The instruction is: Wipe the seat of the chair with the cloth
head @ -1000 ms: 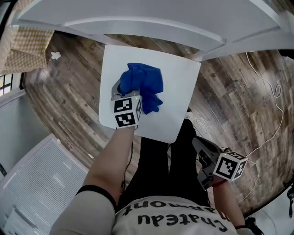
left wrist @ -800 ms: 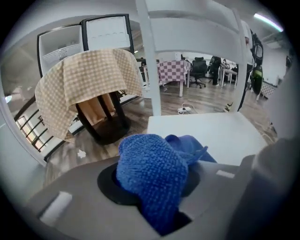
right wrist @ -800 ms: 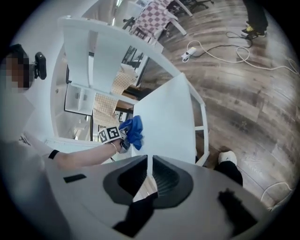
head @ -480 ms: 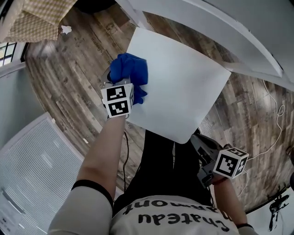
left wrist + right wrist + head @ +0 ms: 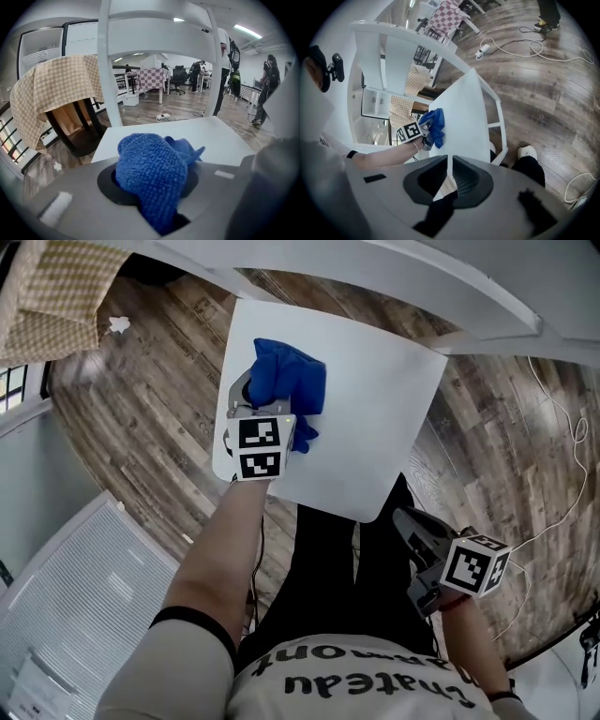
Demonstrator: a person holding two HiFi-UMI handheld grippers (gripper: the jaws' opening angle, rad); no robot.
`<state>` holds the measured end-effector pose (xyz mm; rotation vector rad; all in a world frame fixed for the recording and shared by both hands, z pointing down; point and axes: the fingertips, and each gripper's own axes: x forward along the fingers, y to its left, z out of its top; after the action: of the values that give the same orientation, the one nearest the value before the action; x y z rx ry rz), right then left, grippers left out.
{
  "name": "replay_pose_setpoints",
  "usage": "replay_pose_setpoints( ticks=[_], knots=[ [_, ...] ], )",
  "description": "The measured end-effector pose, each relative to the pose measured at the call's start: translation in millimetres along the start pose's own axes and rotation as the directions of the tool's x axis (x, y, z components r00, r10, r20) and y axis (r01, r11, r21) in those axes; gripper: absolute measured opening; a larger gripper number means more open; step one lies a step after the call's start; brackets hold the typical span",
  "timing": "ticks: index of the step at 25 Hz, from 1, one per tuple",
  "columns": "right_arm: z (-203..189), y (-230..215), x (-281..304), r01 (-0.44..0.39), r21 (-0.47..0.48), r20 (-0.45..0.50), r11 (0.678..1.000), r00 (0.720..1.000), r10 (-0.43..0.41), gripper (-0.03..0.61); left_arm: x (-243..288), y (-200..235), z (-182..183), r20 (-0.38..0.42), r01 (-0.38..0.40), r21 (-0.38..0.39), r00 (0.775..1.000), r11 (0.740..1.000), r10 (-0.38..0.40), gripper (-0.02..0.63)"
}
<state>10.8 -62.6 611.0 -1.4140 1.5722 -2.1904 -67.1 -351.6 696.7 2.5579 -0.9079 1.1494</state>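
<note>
**Item: wiping cloth, held on chair seat**

- Left gripper: jaws pinched on a blue terry cloth. They have just been closing, with the cloth between them. The cloth fills the gap and swells out above both jaws (no pad surface shows past it).
- Blue terry cloth, lie: bunched into an oblong wad. Its long axis runs along the line the left gripper points, from the jaws out toward the white curved chair back. The thick rounded end sits nearest the jaws. A thinner folded corner points ahead and slightly to the gripper's right. A short loose tail trails back on the right side of the marker cube.
- Blue terry cloth, place: lies on the white square chair seat, directly ahead of and under the left jaws, close to the seat's left edge. The bare part of the seat stretches away to the gripper's right.
- Right gripper: jaws drawn together to a thin slit, with nothing between them. It is off the seat, just behind its near right corner, and its nose points toward the seat. It is well apart from the cloth.
- Surroundings: brown plank floor to the left of the left gripper. A beige checked tablecloth lies beyond that, far ahead and left.
</note>
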Motion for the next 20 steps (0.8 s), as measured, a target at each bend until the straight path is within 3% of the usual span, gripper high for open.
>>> replay_pose_setpoints(
  ticks=[4,13,17,20],
  knots=[
    [0,-13,-25,0.008,0.035,0.055,0.999,0.998,-0.01,0.043,7,-32,18,0.031,0.053,-0.019,0.998,0.998,-0.053,0.087],
    [-16,-62,-77,0.007,0.144,0.164,0.99,0.986,-0.031,0.043,13,-139,39,0.047,0.225,0.033,0.973,0.974,-0.226,0.091],
    [-22,-72,-93,-0.001,0.171,0.201,0.985,0.979,-0.034,0.043,10,-195,43,0.058,0.325,0.068,0.942,0.943,-0.329,0.092],
    [-26,-76,-99,-0.003,0.189,0.224,0.982,0.974,-0.04,0.043,6,-239,44,0.038,0.423,0.123,0.902,0.898,-0.43,0.098]
  ],
)
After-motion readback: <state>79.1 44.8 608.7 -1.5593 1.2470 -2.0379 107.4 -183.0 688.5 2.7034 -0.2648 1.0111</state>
